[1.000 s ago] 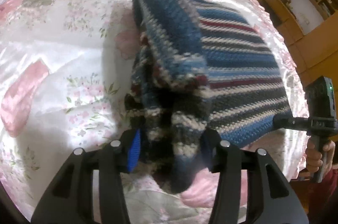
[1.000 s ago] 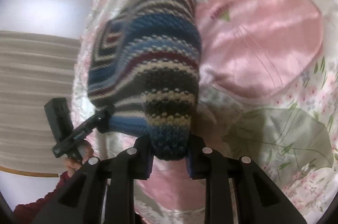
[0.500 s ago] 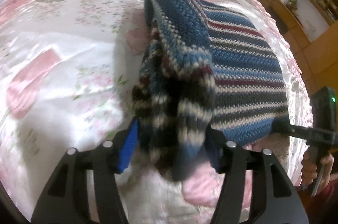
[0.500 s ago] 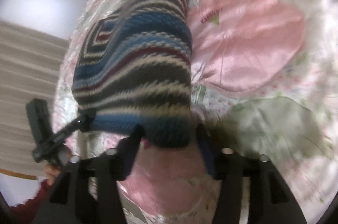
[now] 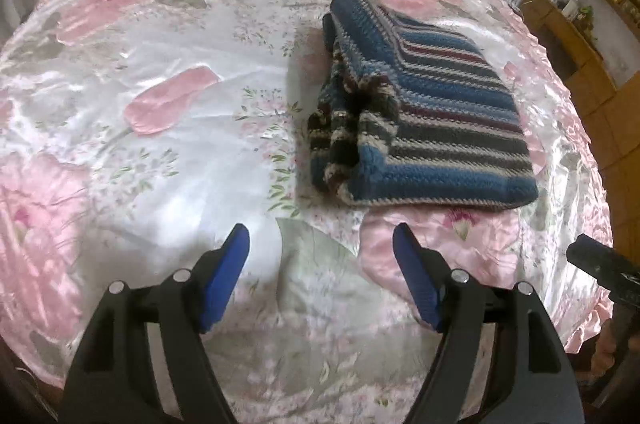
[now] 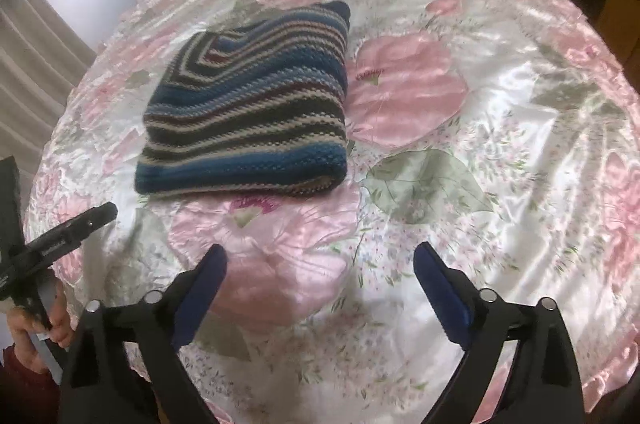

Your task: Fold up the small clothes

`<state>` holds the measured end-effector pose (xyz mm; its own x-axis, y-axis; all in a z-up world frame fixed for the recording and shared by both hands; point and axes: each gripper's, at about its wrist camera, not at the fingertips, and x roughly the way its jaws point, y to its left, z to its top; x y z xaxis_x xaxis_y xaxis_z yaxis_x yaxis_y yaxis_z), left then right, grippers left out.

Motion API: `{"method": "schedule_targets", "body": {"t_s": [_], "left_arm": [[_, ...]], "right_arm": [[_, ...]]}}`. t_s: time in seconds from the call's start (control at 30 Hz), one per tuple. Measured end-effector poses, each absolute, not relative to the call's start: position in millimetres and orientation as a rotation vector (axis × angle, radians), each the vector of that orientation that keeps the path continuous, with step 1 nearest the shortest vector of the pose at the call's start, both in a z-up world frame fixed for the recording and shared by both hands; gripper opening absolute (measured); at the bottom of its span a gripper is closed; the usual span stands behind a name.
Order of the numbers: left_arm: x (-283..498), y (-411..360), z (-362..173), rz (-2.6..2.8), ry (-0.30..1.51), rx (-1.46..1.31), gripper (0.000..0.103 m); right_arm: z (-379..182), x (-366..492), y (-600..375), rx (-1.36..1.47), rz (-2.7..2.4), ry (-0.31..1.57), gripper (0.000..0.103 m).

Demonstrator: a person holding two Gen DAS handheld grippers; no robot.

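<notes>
A striped knit garment [image 5: 424, 111] in blue, grey, cream and maroon lies folded into a rough square on the floral satin bedspread [image 5: 160, 103]. Its left edge is bunched in thick layers. In the right wrist view the same garment [image 6: 248, 107] lies flat at upper left. My left gripper [image 5: 321, 244] is open and empty, hovering just short of the garment's near edge. My right gripper [image 6: 320, 260] is also open and empty, a little back from the garment's near right corner.
The bedspread's ruffled edge [image 5: 588, 328] drops off at the right. Wooden shelves [image 5: 580, 35] stand beyond the bed. The other handheld gripper [image 6: 60, 240] and a hand [image 6: 44, 328] show at the left of the right wrist view.
Both grippers have let go of the garment and opened. They have pulled back toward the near edge, and the garment now rests folded on the bed.
</notes>
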<state>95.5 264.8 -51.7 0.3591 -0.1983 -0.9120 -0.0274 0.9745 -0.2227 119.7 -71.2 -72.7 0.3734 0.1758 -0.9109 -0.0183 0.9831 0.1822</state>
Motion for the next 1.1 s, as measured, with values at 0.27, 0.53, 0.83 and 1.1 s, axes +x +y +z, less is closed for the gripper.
{"method": "schedule_targets", "body": {"t_s": [0.27,0.53,0.83,1.1], "left_arm": [[70.9,259.3,-13.9,-0.102,1.15,-0.14,0.08],[53.4,257.7,12.2,-0.081,1.119,-0.105,0.082],[31.1,257.9,43.3,-0.05,1.056,-0.063,0.086],[19.8,257.2,55.5,-0.042,1.032,-0.042,0.086]], "right_arm": [[-43.2,91.6,-69.7,0.103,0.069,1.146,0.099],[-20.0,72.7,-57.2,0.064,0.052,1.121,0.099],[-1.0,54.9,-39.8,0.046,0.059,1.095,0.099],[8.4,45.5,-31.3,0.037,0.045,1.085,0.099]]}}
